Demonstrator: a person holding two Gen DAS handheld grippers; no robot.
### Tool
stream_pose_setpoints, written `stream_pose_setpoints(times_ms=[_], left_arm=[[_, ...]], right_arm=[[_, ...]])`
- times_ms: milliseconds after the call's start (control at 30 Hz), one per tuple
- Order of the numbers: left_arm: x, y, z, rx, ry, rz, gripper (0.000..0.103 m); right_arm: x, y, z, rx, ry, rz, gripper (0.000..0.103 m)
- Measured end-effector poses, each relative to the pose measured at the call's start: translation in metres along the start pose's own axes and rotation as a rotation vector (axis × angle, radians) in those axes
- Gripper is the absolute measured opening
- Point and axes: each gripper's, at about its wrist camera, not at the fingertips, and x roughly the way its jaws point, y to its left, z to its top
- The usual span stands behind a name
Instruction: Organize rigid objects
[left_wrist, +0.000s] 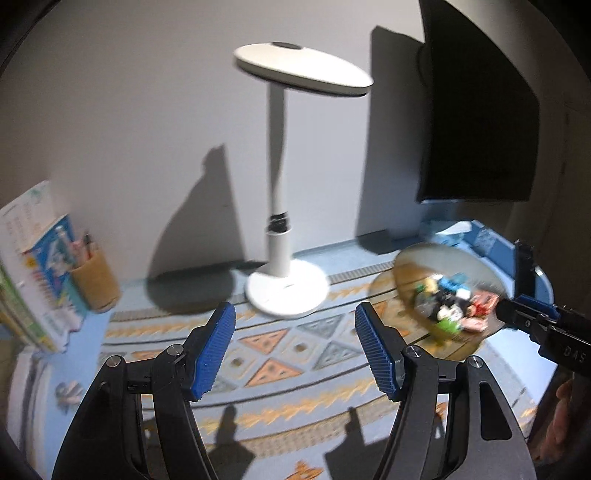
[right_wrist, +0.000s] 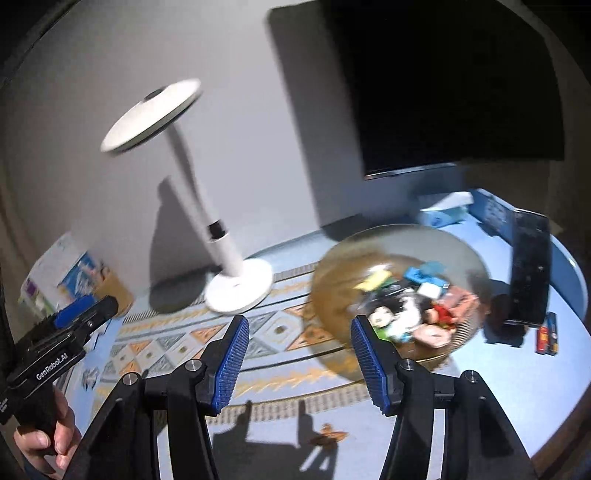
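From the left wrist, the left gripper (left_wrist: 294, 347) is seen spread and empty over the patterned table (left_wrist: 280, 354); the bowl (left_wrist: 417, 258) of small toys (left_wrist: 450, 306) lies ahead and to its right, toward the table's right edge. From the right wrist, the right gripper (right_wrist: 300, 360) is likewise spread and empty; the bowl (right_wrist: 369, 240) is seen just beyond its right finger, so the right gripper is judged nearer.

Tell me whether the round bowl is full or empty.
Partly full: the bowl holds a heap of small colourful toys on its right side; its left side shows bare. Blur hides what each piece is.
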Motion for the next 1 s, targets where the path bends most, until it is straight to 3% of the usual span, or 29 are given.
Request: stream_pose_setpoints(times_ms=[233, 600, 833, 900, 1000], left_arm=[[0.005, 0.014, -0.034, -0.014, 0.055, 0.052, 0.065], [0.051, 0.021, -0.079, -0.038, 0.166, 0.091, 0.066], [0.064, 0.016, -0.091, -0.034, 0.162, 0.111, 0.066], [0.071, 0.014, -0.1, -0.031, 0.14, 0.124, 0.07], [0.086, 0.014, -0.12, -0.044, 0.169, 0.127, 0.07]], right_arm=[[0.022, 0.03, -0.026, -0.045, 0.025, 0.061, 0.056], [0.074, 0.033, -0.064, -0.075, 0.095, 0.046, 0.056], [0.086, 0.035, -0.071, -0.102, 0.09, 0.037, 0.056], [0.091, 0.035, -0.077, -0.122, 0.063, 0.033, 0.056], [0.109, 0.035, -0.091, -0.137, 0.077, 0.031, 0.056]])
